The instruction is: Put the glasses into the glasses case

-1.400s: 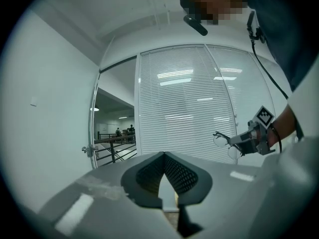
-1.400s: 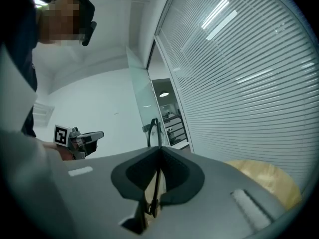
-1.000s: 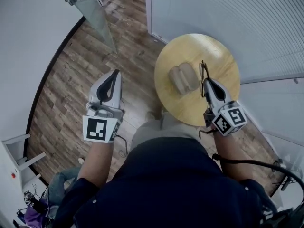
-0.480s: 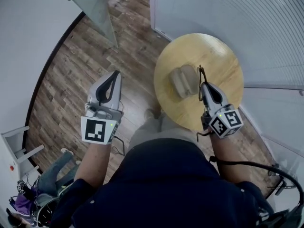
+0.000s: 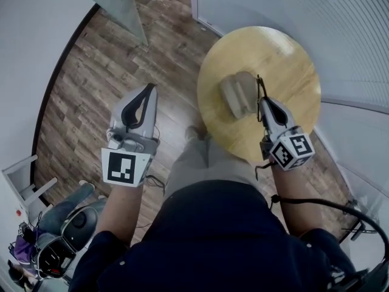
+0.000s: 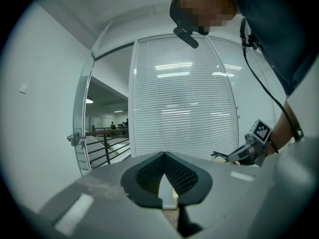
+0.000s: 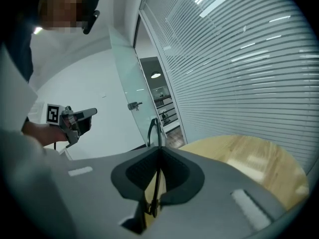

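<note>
A beige glasses case (image 5: 238,94) lies on the round wooden table (image 5: 285,53). My right gripper (image 5: 264,103) hovers just right of the case, shut on black-framed glasses (image 5: 261,87) that stick out past its tips. In the right gripper view the thin frame (image 7: 152,128) is pinched between the pads and the gripper (image 7: 159,152) points out over the table (image 7: 249,153). My left gripper (image 5: 148,90) hangs over the wooden floor left of the table, its jaws shut (image 6: 163,156) with nothing in them.
A wall of white blinds (image 5: 316,11) curves behind the table. A glass door panel (image 5: 118,5) stands at the far left. A person's legs and a bag (image 5: 67,224) are on the floor at the lower left. A black cable (image 5: 328,208) trails from my right arm.
Both hands have sunk a little. The right gripper has kept hold of the glasses and stayed next to the case.
</note>
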{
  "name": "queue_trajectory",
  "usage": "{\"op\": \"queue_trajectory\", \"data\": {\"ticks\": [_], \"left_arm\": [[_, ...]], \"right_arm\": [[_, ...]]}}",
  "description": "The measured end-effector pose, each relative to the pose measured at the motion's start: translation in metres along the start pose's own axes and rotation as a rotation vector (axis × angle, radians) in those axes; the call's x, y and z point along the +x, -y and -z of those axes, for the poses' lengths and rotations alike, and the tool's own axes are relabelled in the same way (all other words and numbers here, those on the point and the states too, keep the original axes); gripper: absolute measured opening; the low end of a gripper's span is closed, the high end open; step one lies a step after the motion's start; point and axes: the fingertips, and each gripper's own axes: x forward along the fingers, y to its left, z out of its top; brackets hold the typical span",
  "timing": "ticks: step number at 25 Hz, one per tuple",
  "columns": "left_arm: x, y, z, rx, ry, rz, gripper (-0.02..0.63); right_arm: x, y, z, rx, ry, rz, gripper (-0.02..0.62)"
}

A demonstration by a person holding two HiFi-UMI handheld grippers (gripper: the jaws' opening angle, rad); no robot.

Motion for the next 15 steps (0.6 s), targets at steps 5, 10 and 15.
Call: {"op": "queue_trajectory", "data": {"ticks": [5, 10, 15], "left_arm": [[0.009, -0.005, 0.018, 0.01, -0.039, 0.011, 0.002], [0.013, -0.01, 0.039, 0.007, -0.082, 0.012, 0.002], [0.015, -0.008, 0.058, -0.007, -0.115, 0.016, 0.002]], "right_arm": [[0.018, 0.012, 0.016, 0.016, -0.027, 0.012, 0.023], [0.035, 0.018, 0.036, 0.024, -0.062, 0.012, 0.023], [0.046, 0.029, 0.053, 0.035, -0.089, 0.019, 0.023]]}}
